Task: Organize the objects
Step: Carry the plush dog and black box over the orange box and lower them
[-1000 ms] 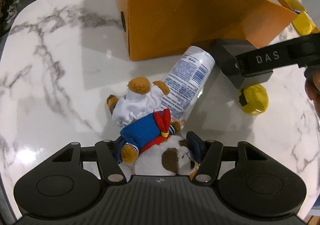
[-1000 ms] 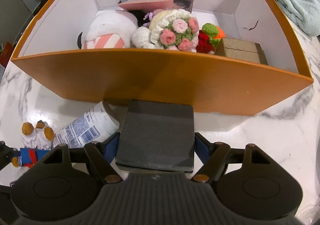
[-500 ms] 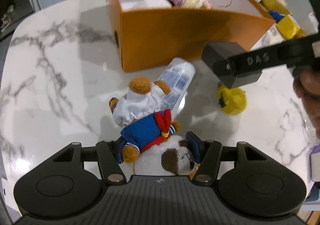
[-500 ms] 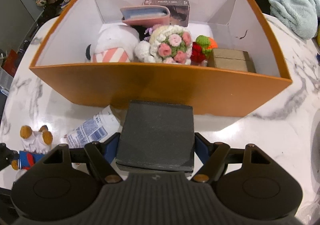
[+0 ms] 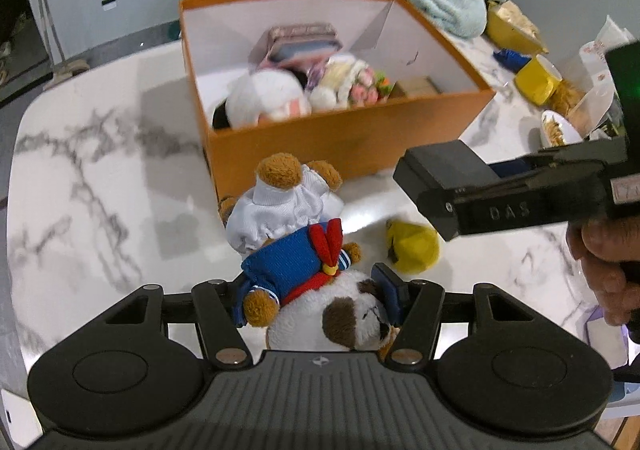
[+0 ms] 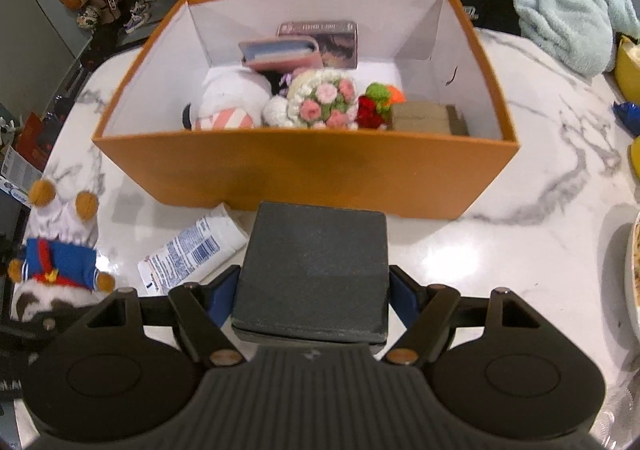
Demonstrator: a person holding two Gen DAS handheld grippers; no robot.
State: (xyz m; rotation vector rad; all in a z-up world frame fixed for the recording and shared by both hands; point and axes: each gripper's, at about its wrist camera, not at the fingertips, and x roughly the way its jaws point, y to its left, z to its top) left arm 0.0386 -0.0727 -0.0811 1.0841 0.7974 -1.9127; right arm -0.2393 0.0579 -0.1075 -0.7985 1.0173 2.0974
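My left gripper [image 5: 320,300] is shut on a plush dog [image 5: 292,250] in a blue sailor top and white trousers, hanging feet-forward above the marble table; the same plush dog [image 6: 56,254] shows at the left edge of the right wrist view. My right gripper [image 6: 314,300] is shut on a dark grey flat box [image 6: 316,268], also seen from the side as the dark grey box [image 5: 444,178]. Both hang just in front of the orange box [image 6: 304,170], which holds plush toys, a crochet bouquet [image 6: 320,98], a pink case and a small brown box. A white tube [image 6: 192,250] lies on the table before it.
A yellow soft toy [image 5: 412,246] lies on the table under the right gripper. A light blue towel [image 6: 568,26] is draped behind the orange box. Yellow containers and a bowl [image 5: 556,126] crowd the table's right side. The table's left edge [image 5: 16,154] is near.
Both grippers have risen with their loads, so the orange box's inside now shows in the left wrist view. The white tube has dropped behind the plush dog there.
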